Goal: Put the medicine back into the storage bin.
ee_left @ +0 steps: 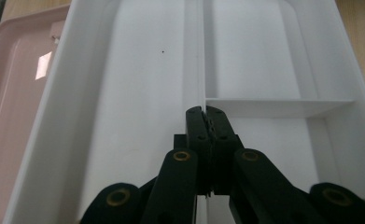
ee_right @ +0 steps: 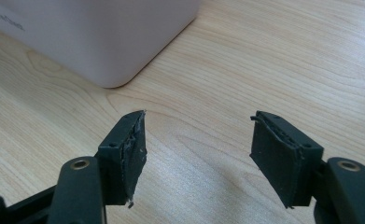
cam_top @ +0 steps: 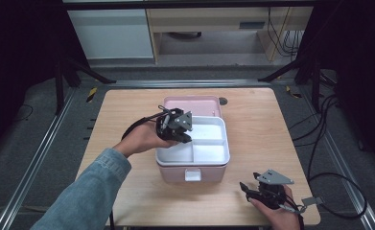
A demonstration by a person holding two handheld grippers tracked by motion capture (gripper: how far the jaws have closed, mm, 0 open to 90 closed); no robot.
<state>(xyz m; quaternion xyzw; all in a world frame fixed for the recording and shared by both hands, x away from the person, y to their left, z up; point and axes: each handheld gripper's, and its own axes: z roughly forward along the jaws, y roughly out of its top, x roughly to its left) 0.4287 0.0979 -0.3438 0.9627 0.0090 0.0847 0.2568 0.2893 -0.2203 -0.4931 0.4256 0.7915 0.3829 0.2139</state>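
The left tool point(cam_top: 179, 135) sits over the left side of the white divided tray point(cam_top: 218, 154), its jaws clamped together on the tray's middle divider wall point(ee_left: 201, 56). The tray rests in the pink box point(cam_top: 202, 175) at the middle of the worktop point(cam_top: 257, 124). Near the worktop's front right corner, well apart from the box, the right tool point(cam_top: 246, 187) has its jaws apart around nothing.

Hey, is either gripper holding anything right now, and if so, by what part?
The left gripper is shut on the white tray, pinching its centre divider wall. The right gripper is open over the table, holding nothing.
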